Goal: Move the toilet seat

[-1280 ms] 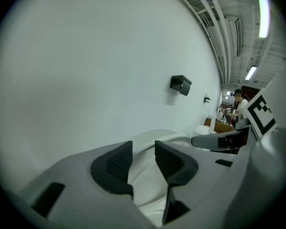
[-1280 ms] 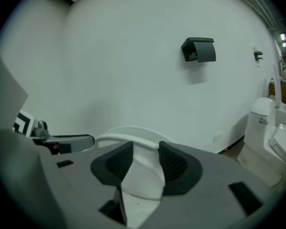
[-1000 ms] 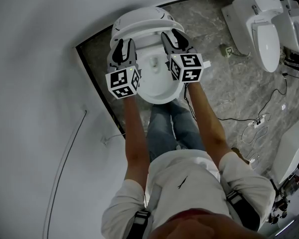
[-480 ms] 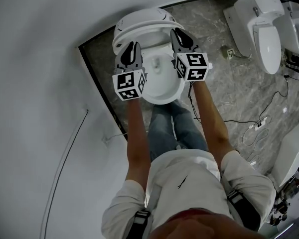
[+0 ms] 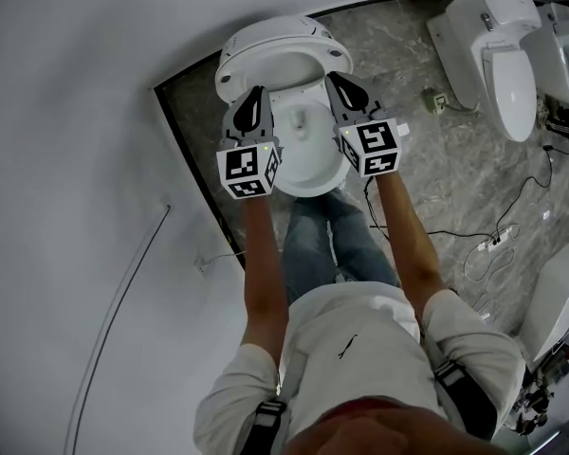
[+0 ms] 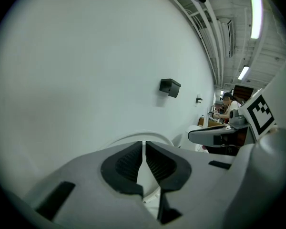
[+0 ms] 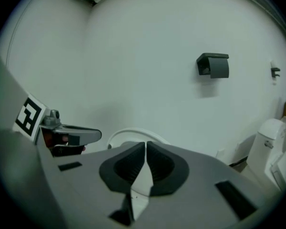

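— Both pairs have swung shut since a second ago, and they sit a touch nearer the person than they did.

— Shut on anything?

— No. The left tongs [image 5: 258,93] have their ribbed black pads [image 6: 128,163] pressed together, with only white porcelain showing behind the slit. The right tongs [image 5: 335,79] look the same, pads [image 7: 162,166] meeting.

— And the toilet seat?

— The toilet seat [image 5: 266,63] is just beyond both sets of tips, tipped up toward the wall. It is a smooth, glossy white oval. From above I can't cleanly separate it from the lid, so take "seat" as likely.

— What lies between the tongs?

— The open bowl [image 5: 308,167], rounded and glazed white. The tongs flank it, each with its black-and-white marker cube [image 5: 247,171] toward the person.

— The room?

— Beneath is a floor [image 5: 436,169] of grey veined stone, running off past the right tongs. A second toilet [image 5: 493,45] stands well apart on that side, and thin cables [image 5: 493,240] trail near it. Beyond the left tongs is a plain matt white wall [image 5: 76,112]. A dark boxy fitting [image 7: 213,65] hangs on it, above and ahead of the tips.
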A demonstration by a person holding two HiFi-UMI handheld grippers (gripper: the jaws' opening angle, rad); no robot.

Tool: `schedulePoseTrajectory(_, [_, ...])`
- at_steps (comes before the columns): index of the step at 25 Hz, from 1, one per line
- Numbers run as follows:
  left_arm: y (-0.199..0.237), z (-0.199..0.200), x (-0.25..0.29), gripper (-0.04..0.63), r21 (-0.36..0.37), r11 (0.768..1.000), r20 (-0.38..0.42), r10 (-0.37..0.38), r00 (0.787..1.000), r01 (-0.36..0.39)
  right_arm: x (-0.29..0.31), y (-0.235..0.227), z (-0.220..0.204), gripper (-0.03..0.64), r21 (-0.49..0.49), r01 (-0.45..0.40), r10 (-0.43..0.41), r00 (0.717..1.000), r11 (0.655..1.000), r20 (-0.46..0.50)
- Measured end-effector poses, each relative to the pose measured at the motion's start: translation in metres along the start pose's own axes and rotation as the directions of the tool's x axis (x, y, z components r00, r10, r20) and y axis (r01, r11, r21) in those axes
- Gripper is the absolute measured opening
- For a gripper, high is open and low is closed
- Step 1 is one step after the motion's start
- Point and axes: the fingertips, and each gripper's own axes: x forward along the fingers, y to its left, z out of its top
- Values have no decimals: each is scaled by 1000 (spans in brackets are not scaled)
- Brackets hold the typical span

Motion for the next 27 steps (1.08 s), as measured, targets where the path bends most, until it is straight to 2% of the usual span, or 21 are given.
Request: schedulePoseTrajectory(27, [-77,16,-110,38,77,997,53,27,998,-31,-113,43,2,34,-43,-114,115,993,993,28])
